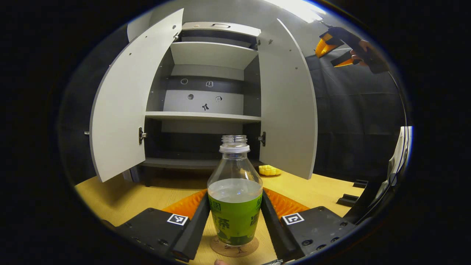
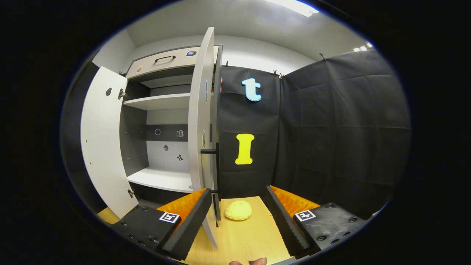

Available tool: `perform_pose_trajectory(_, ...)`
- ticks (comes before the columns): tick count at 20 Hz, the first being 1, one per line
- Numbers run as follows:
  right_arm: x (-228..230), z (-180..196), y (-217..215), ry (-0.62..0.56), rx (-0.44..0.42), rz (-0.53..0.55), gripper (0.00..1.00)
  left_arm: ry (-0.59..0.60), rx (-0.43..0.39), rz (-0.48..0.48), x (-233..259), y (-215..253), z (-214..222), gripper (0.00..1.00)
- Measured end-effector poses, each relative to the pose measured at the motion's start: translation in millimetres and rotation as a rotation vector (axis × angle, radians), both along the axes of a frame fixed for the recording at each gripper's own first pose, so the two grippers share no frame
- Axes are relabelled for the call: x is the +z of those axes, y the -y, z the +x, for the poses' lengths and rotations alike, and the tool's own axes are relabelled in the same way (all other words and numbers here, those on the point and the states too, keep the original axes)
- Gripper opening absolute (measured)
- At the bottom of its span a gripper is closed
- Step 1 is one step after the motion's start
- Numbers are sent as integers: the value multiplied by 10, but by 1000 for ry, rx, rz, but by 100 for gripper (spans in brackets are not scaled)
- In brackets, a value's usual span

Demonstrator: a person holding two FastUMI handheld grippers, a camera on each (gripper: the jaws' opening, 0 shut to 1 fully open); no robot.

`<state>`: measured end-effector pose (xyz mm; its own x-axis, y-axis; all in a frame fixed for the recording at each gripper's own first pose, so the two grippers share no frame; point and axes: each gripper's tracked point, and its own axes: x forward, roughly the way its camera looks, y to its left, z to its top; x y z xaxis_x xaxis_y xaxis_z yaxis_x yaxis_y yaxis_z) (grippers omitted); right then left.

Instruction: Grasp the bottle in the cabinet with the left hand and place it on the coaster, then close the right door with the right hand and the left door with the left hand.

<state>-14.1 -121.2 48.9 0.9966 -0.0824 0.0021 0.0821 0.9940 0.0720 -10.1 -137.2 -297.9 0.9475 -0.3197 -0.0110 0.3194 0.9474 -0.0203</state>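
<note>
**Two Grippers: Left on the Bottle at the Coaster, Right Spread Near the Right Door**

Two doors of the cabinet [image 1: 213, 95] stood open. In the left gripper view, the left door [image 1: 121, 106] swung outward on one side and the right door [image 1: 290, 110] on the other, exposing grey shelves with nothing visible on them. In the right gripper view, the right door [image 2: 201, 121] appeared nearly edge-on, with its dark handle [image 2: 209, 151] projecting toward the booth wall. The cabinet stood on a wooden table [image 1: 323, 187].

The left gripper [image 1: 235, 217] had its fingers narrowed onto the bottle [image 1: 234, 195]. Both black pads pressed against the green label, one on each side. The bottle stood upright, uncapped, and partly filled with clear liquid. Its base rested on the round coaster [image 1: 235, 248], on the table in front of the cabinet.

The right gripper [image 2: 239, 221] had its fingers spread wide and held nothing. The left finger [image 2: 191, 217] lay just beside the lower edge of the right door; whether it touched the door could not be determined. In the left gripper view, the same right gripper [image 1: 336, 49] appeared high up beside the right door, with a hand [image 1: 362, 53] holding it.

A small yellow object [image 2: 238, 210] lay on the table near the foot of the right door, between the right gripper's fingers as viewed but farther off.
</note>
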Motion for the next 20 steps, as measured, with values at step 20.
perform_pose_trajectory(20, -224, 28, 115, -64, -45, 64, 98, -98, -69, 12, -334, -101, -274, 95)
